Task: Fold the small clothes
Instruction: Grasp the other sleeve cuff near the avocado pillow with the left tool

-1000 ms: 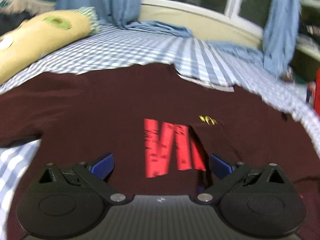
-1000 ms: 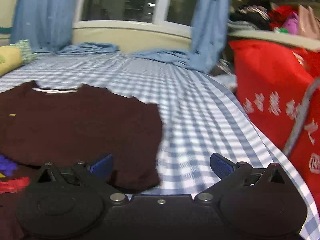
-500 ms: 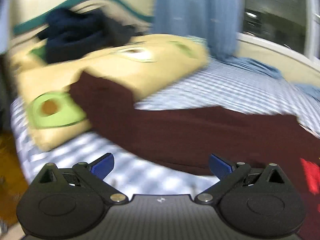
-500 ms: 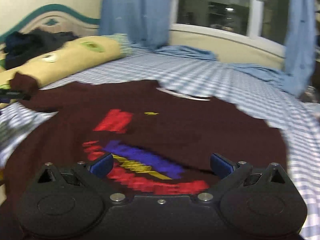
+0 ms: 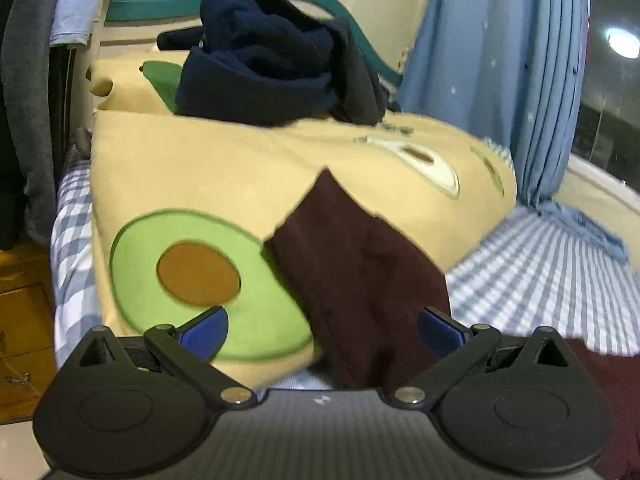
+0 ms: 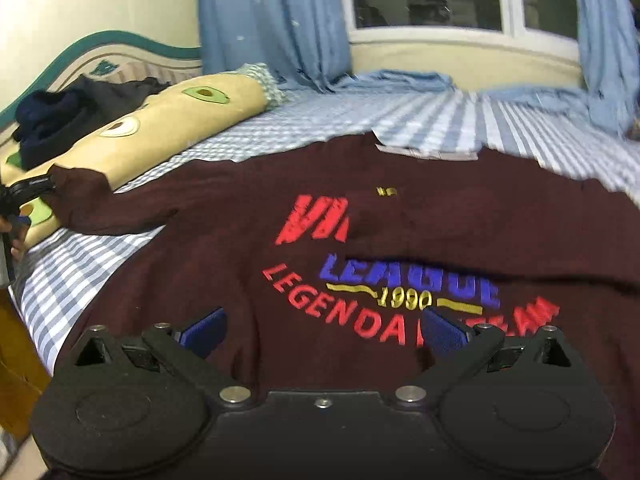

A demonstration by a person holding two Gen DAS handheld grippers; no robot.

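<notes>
A dark maroon sweatshirt (image 6: 400,216) with red, blue and yellow lettering lies spread on the checked bed; its right sleeve is folded across the chest. Its left sleeve (image 5: 360,264) stretches up onto the yellow avocado pillow (image 5: 224,176). My left gripper (image 5: 322,330) is open, its jaws either side of that sleeve, close above it. It shows in the right wrist view (image 6: 24,196) at the sleeve's end. My right gripper (image 6: 324,330) is open and empty, above the sweatshirt's lower front.
Dark navy clothes (image 5: 272,72) are piled on the pillow by the headboard. Blue curtains (image 6: 272,20) hang at the window behind the bed. The blue-white checked sheet (image 6: 360,116) runs to the far wall. The bed's left edge drops to a wooden floor (image 5: 20,304).
Both grippers have swung left. The left one moved from above the chest print to the left sleeve on the pillow. The right one moved from the right sleeve to the lettering.
</notes>
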